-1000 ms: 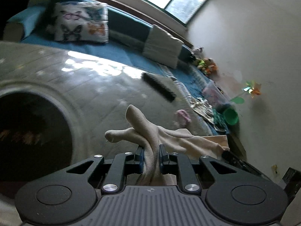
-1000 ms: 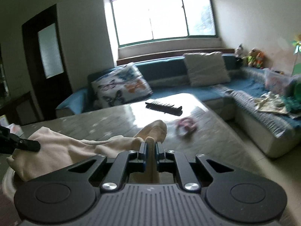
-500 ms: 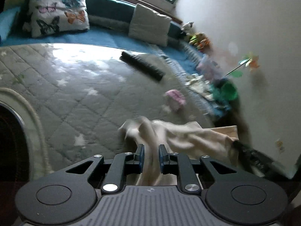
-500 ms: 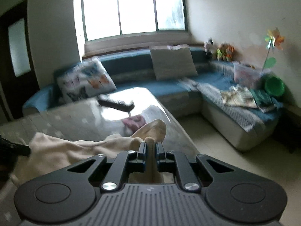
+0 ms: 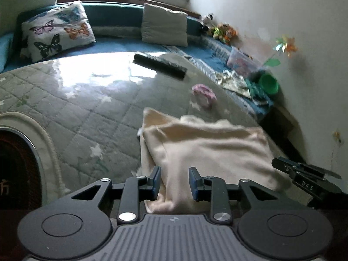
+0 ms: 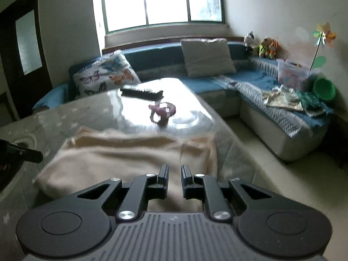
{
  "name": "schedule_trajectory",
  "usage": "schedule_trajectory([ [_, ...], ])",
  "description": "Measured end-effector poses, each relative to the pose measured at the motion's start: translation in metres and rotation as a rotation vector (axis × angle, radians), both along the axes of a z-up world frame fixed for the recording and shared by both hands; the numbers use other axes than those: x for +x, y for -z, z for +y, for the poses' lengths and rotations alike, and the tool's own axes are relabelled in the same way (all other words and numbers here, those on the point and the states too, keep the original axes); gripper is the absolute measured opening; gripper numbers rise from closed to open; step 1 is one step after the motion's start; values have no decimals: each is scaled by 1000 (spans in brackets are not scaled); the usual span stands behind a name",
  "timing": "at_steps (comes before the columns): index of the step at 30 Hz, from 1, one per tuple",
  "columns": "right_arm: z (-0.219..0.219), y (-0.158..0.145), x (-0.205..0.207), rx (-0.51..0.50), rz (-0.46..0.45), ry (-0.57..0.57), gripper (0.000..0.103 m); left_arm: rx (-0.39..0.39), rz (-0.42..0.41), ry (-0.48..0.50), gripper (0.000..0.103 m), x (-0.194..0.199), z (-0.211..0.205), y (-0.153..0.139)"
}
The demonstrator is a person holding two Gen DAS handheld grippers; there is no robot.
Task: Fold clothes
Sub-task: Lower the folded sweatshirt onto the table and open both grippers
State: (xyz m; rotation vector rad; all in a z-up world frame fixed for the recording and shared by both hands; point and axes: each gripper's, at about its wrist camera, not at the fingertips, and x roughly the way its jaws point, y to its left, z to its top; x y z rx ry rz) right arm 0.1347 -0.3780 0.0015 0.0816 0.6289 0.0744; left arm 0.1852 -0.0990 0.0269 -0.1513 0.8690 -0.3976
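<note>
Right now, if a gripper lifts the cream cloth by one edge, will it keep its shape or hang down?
The cream cloth will probably hang down: it lies in soft folds and rumpled edges on the table. It looks thin, so likely light. The table's shiny cover may let it slide when pushed.

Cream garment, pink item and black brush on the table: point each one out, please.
cream garment (image 5: 206, 150), left wrist view, middle of the folded top layer.
pink item (image 6: 162, 111), right wrist view, its centre, beyond the garment.
black brush (image 5: 159, 65), left wrist view, mid-length of its body.
</note>
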Motion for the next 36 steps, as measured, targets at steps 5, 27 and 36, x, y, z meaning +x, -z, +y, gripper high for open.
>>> schedule_trajectory([
  [5,-7,6,-6,15,16,17,13,52,15,-6,31,-3,-4,13],
  [27,27,3,-33,63,-18,-142,18,116,-93,-95,57,-48,5,1],
  [36,36,3,-41,51,-20,-181,26,133,-124,-105,69,-58,-3,3],
])
